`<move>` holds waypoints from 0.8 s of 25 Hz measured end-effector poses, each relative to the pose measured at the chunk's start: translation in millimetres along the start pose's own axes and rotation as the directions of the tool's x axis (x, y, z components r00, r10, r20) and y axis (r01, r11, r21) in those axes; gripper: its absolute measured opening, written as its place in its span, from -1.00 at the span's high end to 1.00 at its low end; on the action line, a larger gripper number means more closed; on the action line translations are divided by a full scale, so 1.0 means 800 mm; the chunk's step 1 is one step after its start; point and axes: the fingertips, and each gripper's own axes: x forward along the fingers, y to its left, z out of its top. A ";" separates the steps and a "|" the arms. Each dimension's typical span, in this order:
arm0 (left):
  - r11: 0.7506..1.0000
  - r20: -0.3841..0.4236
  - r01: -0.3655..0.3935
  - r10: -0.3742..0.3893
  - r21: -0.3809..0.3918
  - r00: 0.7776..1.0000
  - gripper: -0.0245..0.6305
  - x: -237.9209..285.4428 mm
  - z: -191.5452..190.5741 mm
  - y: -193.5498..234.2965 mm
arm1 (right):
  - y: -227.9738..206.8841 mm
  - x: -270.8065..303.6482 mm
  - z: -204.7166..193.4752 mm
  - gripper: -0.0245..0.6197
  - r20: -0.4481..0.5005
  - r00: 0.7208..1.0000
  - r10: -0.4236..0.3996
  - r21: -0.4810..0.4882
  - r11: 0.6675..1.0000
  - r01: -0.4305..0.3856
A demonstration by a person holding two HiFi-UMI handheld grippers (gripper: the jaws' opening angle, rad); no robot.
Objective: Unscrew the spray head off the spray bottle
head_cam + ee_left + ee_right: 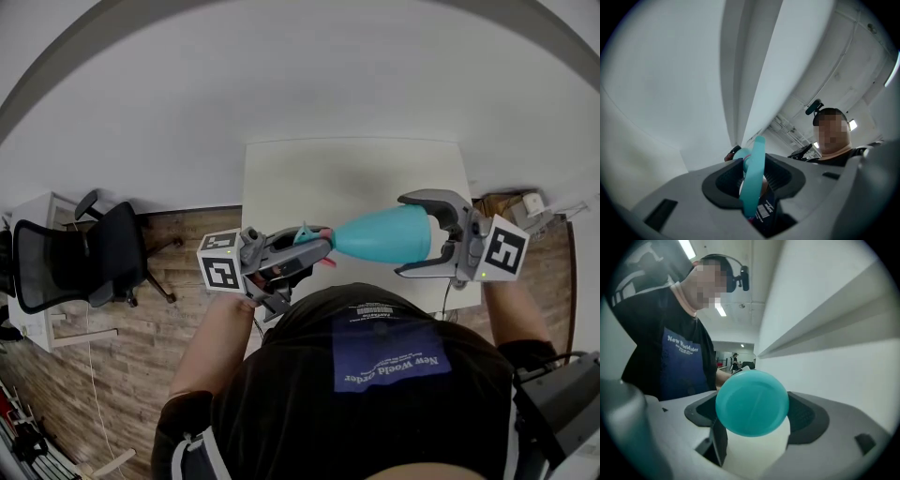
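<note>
Head view takes in a white tabletop [356, 178] set against a pale wall [281, 75]. Wooden floor [141, 347] lies to the tabletop's left, and a black office chair [84, 258] stands on it, well apart from the tabletop. Above the tabletop's near edge the teal spray bottle [384, 234] lies sideways in the air, clear of the tabletop. The left gripper [314, 251] has its jaws clamped on the spray head [307, 234]; the left gripper view shows the teal trigger [752, 178] pinched between them. The right gripper [403, 234] has its jaws closed around the bottle's wide end, and the round base [752, 403] faces its camera. Ceiling strip lights [686, 247] glow overhead.
</note>
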 end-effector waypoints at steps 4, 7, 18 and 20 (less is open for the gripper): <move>1.000 0.059 0.024 -0.024 0.004 0.998 0.51 -0.003 0.006 -0.004 | -0.016 -0.006 0.002 -0.39 0.107 0.994 0.010 0.248 0.968 -0.036; 0.997 0.051 0.005 -0.009 0.071 0.999 0.51 -0.005 0.008 -0.003 | -0.030 -0.019 -0.009 -0.40 0.217 0.976 0.004 0.498 0.859 -0.115; 0.909 -0.150 -0.053 0.125 0.413 0.981 0.51 0.004 -0.009 -0.007 | -0.051 -0.018 -0.037 -0.44 0.404 0.914 -0.039 0.859 0.359 -0.365; 0.891 -0.175 -0.050 0.143 0.451 0.974 0.51 0.006 -0.011 -0.008 | -0.050 -0.013 -0.040 -0.44 0.382 0.924 -0.013 0.864 0.359 -0.352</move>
